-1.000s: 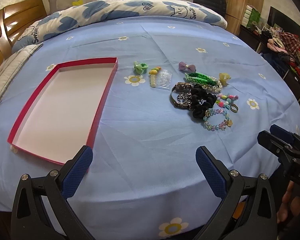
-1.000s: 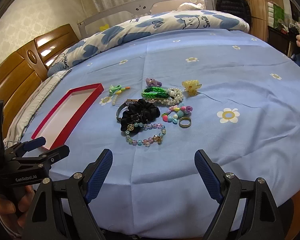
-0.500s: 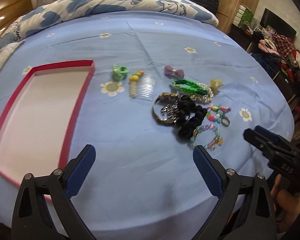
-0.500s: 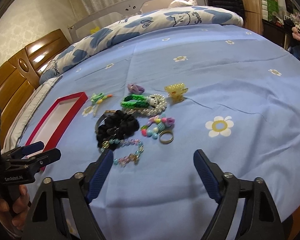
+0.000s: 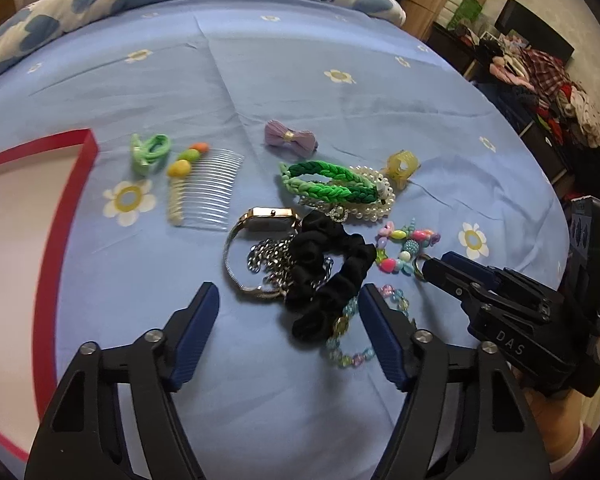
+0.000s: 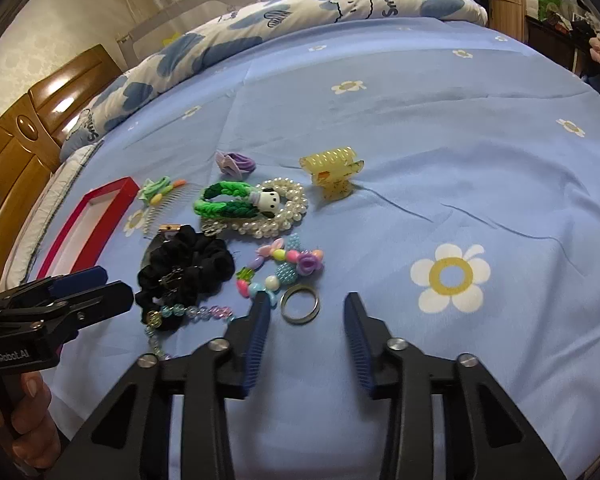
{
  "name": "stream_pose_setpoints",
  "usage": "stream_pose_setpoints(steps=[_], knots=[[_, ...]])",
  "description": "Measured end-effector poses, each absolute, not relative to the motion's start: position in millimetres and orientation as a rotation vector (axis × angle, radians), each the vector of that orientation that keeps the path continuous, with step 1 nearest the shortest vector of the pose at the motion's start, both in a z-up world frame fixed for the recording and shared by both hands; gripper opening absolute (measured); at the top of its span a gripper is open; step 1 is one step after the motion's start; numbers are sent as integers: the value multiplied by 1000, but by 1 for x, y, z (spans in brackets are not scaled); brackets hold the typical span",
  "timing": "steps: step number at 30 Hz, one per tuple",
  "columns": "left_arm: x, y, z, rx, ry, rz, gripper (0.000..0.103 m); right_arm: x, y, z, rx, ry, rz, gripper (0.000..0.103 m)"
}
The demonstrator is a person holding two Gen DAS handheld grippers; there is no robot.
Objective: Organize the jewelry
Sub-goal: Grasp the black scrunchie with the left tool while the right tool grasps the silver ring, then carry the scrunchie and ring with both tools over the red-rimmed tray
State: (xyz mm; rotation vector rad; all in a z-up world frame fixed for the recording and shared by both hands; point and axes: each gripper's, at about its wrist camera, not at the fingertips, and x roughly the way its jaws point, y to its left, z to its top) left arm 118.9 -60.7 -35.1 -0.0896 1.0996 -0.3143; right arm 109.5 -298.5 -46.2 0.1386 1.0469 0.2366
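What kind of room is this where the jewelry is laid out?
Most likely a bedroom: the jewelry lies on a bed's blue flowered sheet, with a rolled quilt and wooden headboard behind it.

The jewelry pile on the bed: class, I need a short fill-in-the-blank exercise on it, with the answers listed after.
1. The metal ring lies between the fingers of the ____ gripper.
2. The tray beside the jewelry has a ____ rim.
3. The braided bracelet resting on the pearl bracelet is ____.
4. The scrunchie lying over the watch is ____.

Missing words: right; red; green; black
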Motion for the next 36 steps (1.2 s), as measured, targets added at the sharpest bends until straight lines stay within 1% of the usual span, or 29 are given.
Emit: stream_pose_setpoints(steps=[1,2,3,5,6,7,8,9,10,13,25,31,36], knots=[[122,-62,-38,-86,1109,-317,61,112,-297,-48,146,1048,243,31],[124,-64,-41,-86,1121,-322,52,114,-297,-50,140,1053,243,30],[127,-65,-44,-87,1133,-329,48,116,-296,-52,134,1056,245,28],[129,-68,-48,-73,1139,-338,36,117,-295,-54,124,1053,245,25],[128,-70,-47,-62,1134,-341,31,118,-295,-54,115,1053,240,21],[128,-73,-47,-54,1135,-355,17,117,-294,-55,102,1052,234,16],[128,-75,-48,-45,1137,-361,11,118,-293,-55,97,1045,233,13],[127,-75,-48,-40,1134,-363,11,118,-292,-56,88,1043,234,6],[126,-75,-46,-41,1126,-363,9,117,-292,-56,85,1039,235,5],[121,-68,-39,-62,1105,-367,7,114,-294,-53,97,1017,239,3],[97,-31,12,-149,990,-359,7,101,-298,-33,149,974,264,2],[84,-7,22,-180,964,-324,7,96,-286,-20,136,972,285,2],[73,22,23,-217,957,-268,7,95,-256,-8,122,959,357,2]])
